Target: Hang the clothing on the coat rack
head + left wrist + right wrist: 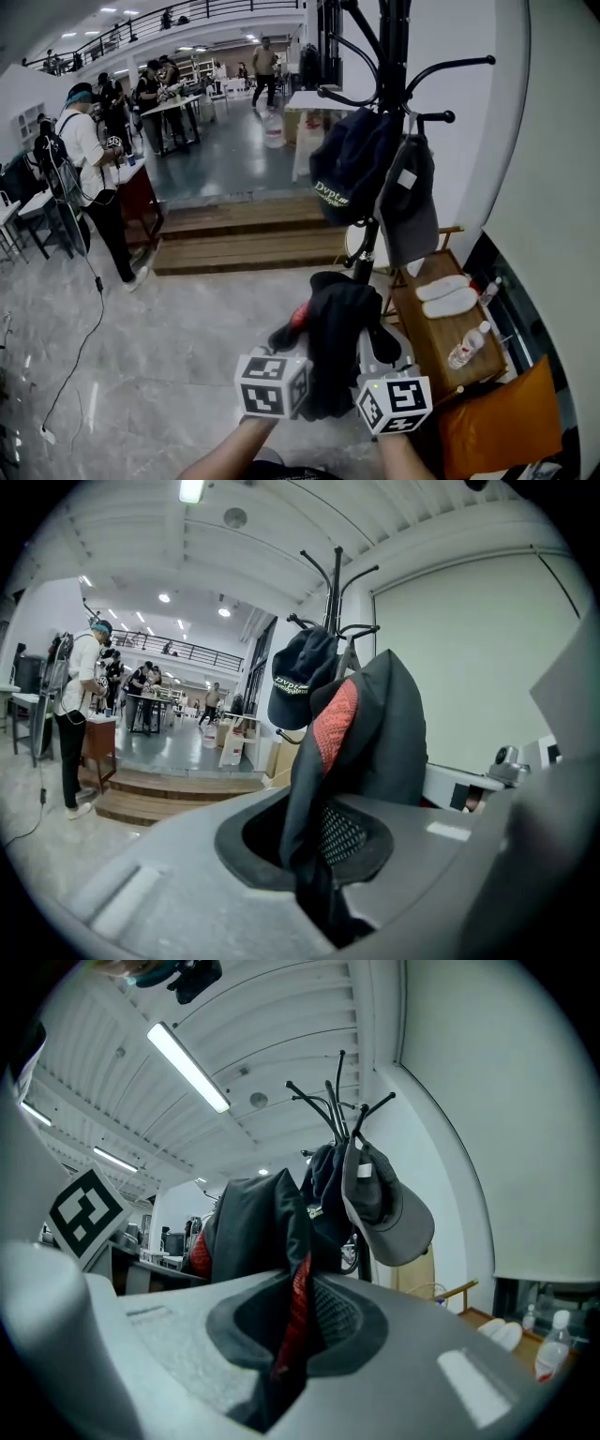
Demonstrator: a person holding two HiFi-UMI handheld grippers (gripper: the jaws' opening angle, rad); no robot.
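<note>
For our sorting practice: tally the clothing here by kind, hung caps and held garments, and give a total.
Caps on the black metal coat rack: 2 (dark navy fabric cap, grey fabric cap)
Garments: 1 (black fabric garment with red lining, clamped by left gripper and right gripper)
Total: 3

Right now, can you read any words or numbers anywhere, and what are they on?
"Dvpt": pale stitching on the dark cap hanging on the coat rack; the smaller line under it is too blurred to read.
White tag inside the grey cap: too small to read.
Water bottle: any print is too small to read.
</note>
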